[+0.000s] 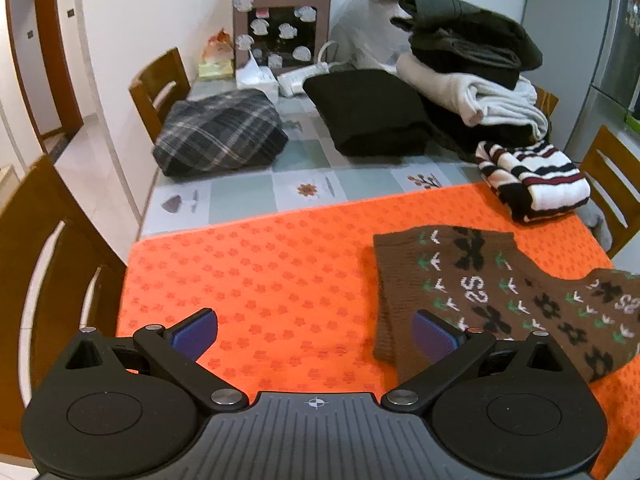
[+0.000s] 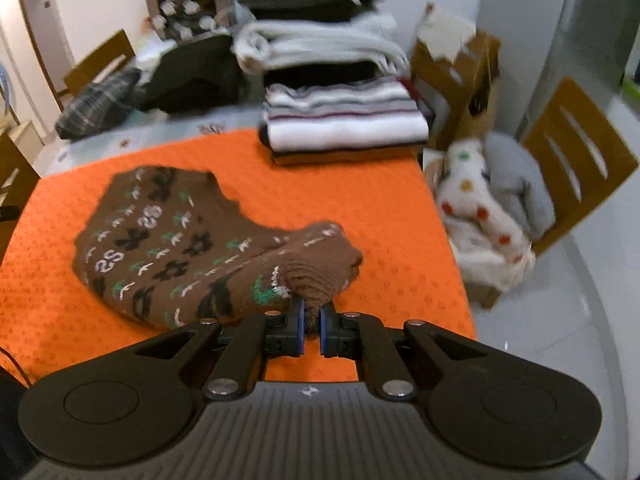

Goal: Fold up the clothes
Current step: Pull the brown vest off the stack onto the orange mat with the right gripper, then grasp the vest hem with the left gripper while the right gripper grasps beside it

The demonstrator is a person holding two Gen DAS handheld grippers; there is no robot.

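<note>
My right hand-held gripper (image 2: 311, 322) is clamped on a bunched corner of the brown patterned sweater (image 2: 168, 240), which lies on the orange mat (image 2: 380, 208) over the counter. My left hand-held gripper (image 1: 314, 330) hangs spread wide above the mat, just beside the sweater's edge.

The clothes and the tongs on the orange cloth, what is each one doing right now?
Brown patterned sweater: partly folded on the orange cloth, one end lifted.
Right tongs: shut, pinching the sweater's end.
Left tongs: open, holding nothing.
Striped sweater: folded, at the cloth's far edge.
Plaid garment: folded, alone on the table.
Black garment: folded.
Pale and dark clothes pile: stacked.
</note>
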